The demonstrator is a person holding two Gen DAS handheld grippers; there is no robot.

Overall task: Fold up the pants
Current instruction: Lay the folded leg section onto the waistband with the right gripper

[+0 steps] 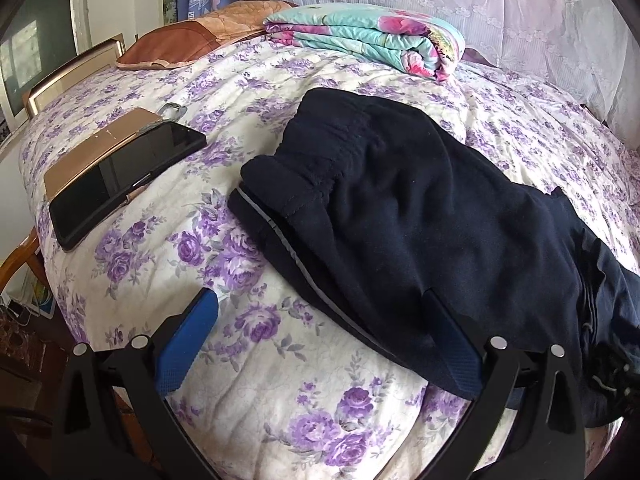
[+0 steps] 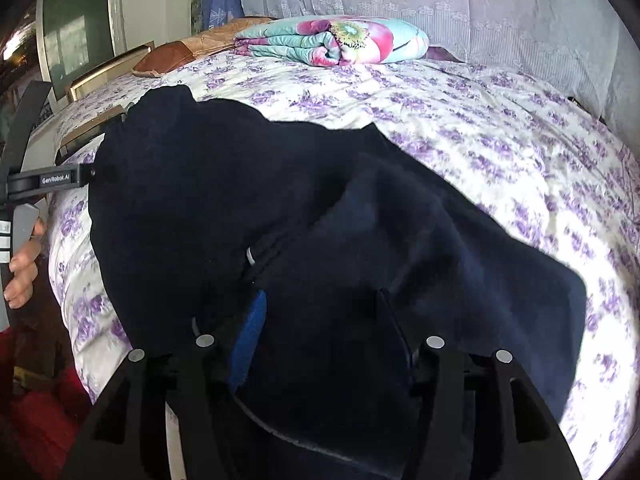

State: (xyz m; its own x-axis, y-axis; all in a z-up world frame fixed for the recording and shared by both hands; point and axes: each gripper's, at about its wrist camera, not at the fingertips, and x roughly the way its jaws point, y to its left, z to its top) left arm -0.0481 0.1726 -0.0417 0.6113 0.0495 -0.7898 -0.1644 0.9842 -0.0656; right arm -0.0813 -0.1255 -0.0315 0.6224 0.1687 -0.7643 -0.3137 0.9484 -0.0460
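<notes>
Pants [image 1: 420, 216] dark navy, lying folded on bed [image 1: 248, 360] with purple flowered cover; folds hard to read in right wrist view (cloth nearly black, blurred).

Left gripper [image 1: 320, 332]: fingers spread wide, one over bare cover, other against pants edge, nothing held.

Right gripper [image 2: 320, 320]: fingers part open, cloth bunched between them; true grip cannot tell.

Phone [image 1: 124, 184] left of pants.
</notes>
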